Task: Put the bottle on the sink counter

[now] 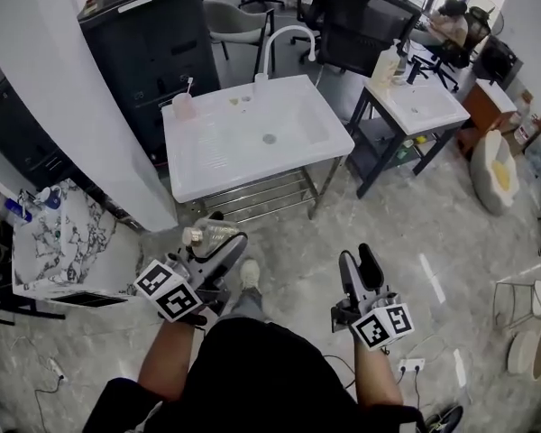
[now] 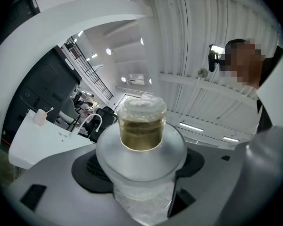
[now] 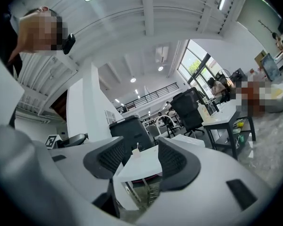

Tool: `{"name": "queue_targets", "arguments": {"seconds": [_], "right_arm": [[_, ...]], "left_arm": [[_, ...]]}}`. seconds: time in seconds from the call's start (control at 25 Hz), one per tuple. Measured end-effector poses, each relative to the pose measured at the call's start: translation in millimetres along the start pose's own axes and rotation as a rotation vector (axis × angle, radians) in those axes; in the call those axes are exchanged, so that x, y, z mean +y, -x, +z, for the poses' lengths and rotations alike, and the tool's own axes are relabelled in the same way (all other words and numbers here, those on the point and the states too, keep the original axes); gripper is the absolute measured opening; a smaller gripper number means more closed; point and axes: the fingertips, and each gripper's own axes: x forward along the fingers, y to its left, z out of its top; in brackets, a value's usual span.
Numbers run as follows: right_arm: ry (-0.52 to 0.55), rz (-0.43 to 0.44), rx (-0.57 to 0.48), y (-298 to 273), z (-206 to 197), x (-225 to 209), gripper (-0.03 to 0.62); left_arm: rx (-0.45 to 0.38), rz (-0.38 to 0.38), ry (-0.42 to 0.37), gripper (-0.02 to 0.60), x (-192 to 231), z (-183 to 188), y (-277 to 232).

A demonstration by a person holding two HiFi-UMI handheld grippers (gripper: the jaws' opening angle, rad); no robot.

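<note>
A clear plastic bottle (image 1: 207, 234) with a pale cap and yellowish liquid lies between the jaws of my left gripper (image 1: 218, 246), held low at the left in front of the person. In the left gripper view the bottle (image 2: 141, 131) fills the middle, cap pointing away, with both pads (image 2: 92, 166) pressed against its sides. The white sink counter (image 1: 198, 174) stands further ahead, with a curved faucet (image 1: 279, 43) at its back edge. My right gripper (image 1: 359, 264) hangs at the lower right, open and with nothing in it. Between its pads (image 3: 174, 161) the counter (image 3: 132, 171) shows far off.
A pink cup (image 1: 182, 105) stands on the counter's back left corner. A metal rack (image 1: 252, 197) sits under the sink. A black cabinet (image 1: 153, 34) and a white pillar (image 1: 63, 88) stand at the left, a second white table (image 1: 424, 106) and office chairs (image 1: 361, 16) at the right.
</note>
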Motion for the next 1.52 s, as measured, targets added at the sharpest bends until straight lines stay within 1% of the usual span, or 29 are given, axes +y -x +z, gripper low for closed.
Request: {"name": "queue_targets", "arguments": {"seconds": [0.24, 0.4, 0.52, 0.68, 0.92, 1.0, 1.16, 1.32, 1.44, 1.52], "right_arm": [[0.026, -0.011, -0.014, -39.4, 14.5, -24.7, 0.230], [0.041, -0.094, -0.007, -72.1, 20.0, -54.8, 0.229], [0.039, -0.119, -0.015, -102.4, 27.6, -68.4, 0.229], [0.053, -0.104, -0.009, -151.3, 34.4, -76.0, 0.227], [0.083, -0.066, 0.008, -234.9, 34.4, -75.3, 0.222], [0.090, -0.063, 0.019, -255.0, 33.5, -74.0, 0.222], [0.086, -0.063, 0.045, -279.8, 26.7, -81.5, 0.222], [0.090, -0.067, 0.077, -297.8, 20.2, -92.8, 0.222], [0.082, -0.030, 0.102, -312.0, 17.1, -98.6, 0.215], [0.103, -0.004, 0.121, -321.8, 17.9, -105.2, 0.215]], "left_arm": [[0.013, -0.024, 0.007, 0.353, 35.5, 6.7, -56.0], [0.027, -0.051, -0.001, 0.354, 57.5, 11.8, -93.9], [0.037, -0.076, -0.006, 0.354, 75.8, 17.0, -120.9], [0.058, -0.100, -0.013, 0.354, 105.4, 23.7, -152.9], [0.093, -0.120, -0.075, 0.354, 156.1, 39.7, -191.0], [0.100, -0.123, -0.068, 0.354, 172.0, 41.6, -201.4], [0.097, -0.119, -0.043, 0.354, 195.4, 47.3, -222.5], [0.115, -0.128, -0.048, 0.354, 211.7, 43.9, -241.2], [0.125, -0.134, -0.040, 0.354, 222.8, 39.6, -252.8], [0.127, -0.124, -0.040, 0.354, 230.6, 36.0, -264.4]]}}
